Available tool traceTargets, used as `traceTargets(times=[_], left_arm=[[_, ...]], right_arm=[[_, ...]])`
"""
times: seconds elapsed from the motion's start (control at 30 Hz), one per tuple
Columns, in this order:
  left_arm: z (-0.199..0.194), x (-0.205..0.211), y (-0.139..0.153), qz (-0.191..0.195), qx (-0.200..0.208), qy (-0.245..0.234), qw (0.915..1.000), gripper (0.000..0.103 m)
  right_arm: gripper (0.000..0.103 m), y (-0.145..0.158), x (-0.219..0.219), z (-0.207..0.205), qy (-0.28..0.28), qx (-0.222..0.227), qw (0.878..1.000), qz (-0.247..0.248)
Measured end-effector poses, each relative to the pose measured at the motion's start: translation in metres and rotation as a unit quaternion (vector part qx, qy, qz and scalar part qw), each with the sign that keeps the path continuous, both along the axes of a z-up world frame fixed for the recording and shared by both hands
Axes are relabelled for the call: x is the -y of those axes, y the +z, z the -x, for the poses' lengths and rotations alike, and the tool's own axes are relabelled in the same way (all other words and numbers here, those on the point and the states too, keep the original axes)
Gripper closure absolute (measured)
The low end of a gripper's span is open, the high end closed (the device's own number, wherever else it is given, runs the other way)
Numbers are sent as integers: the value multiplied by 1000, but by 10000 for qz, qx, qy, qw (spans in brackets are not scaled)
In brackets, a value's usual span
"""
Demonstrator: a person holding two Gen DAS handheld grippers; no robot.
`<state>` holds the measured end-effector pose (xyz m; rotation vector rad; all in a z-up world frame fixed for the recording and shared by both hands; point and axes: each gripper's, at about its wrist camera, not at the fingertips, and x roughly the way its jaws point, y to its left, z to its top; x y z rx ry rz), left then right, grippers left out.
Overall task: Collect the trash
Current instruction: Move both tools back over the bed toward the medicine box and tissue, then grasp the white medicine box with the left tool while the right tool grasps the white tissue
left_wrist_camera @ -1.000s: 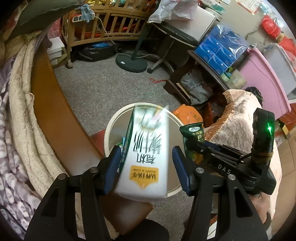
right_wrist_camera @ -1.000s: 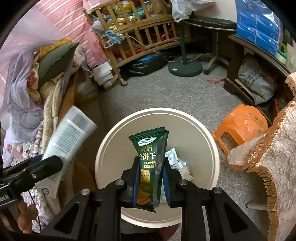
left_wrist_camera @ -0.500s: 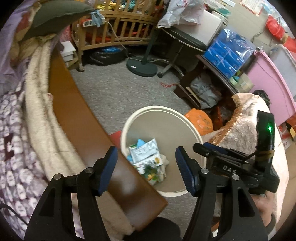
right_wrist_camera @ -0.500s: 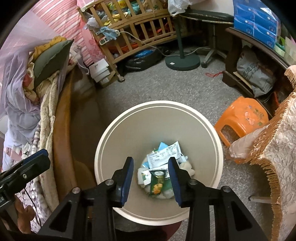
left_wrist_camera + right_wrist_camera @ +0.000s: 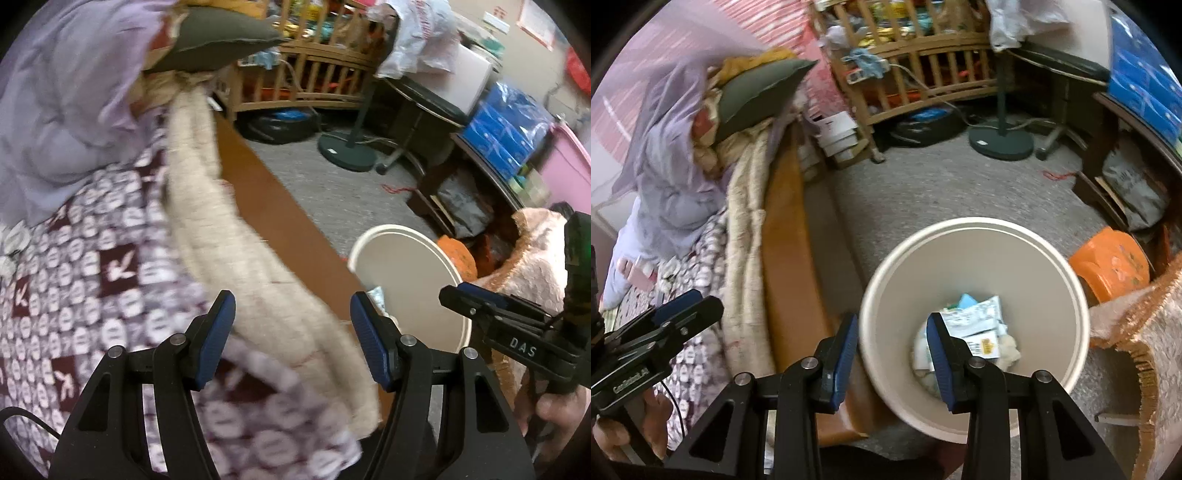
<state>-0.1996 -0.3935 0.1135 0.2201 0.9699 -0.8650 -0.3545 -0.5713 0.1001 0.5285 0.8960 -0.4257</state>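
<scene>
The white round trash bin stands on the floor beside the bed, with cartons and wrappers lying at its bottom. My right gripper hangs open and empty over the bin's left rim. My left gripper is open and empty above the cream blanket and the patterned quilt on the bed. In the left wrist view the bin sits to the right, and the right gripper shows beyond it. The right wrist view has the left gripper at its left edge.
The brown wooden bed edge runs beside the bin. An orange stool and a fringed cloth-covered piece stand right of the bin. A fan base and a wooden crib stand further back on the grey carpet.
The left gripper let go of a white carton and the right of a green biscuit wrapper; both dropped into the bin. Both grippers then swung left, the left one over the bed.
</scene>
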Motion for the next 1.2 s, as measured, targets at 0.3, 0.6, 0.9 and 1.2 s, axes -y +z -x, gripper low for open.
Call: traceTargets(times=[0.3,0.6,0.9,1.2], left_arm=[[-33,-60,-2,-88,116,559,9983,40],[-91,-165,-16,-359,161,1411,9892,40],[-176,-283,-37,-680,301,2244,9717,40],[-271,-318,-71,-899,449,2145,9715,39]], right_arm=[[65,13,-53,-45,584,74,9983,49],[64,12,-126,-118,1583,-3,9874,12],[64,-4,-207,-205,2378,-78,9709,-274],[58,-13,-261,-279,2709,-114,9619,-351]])
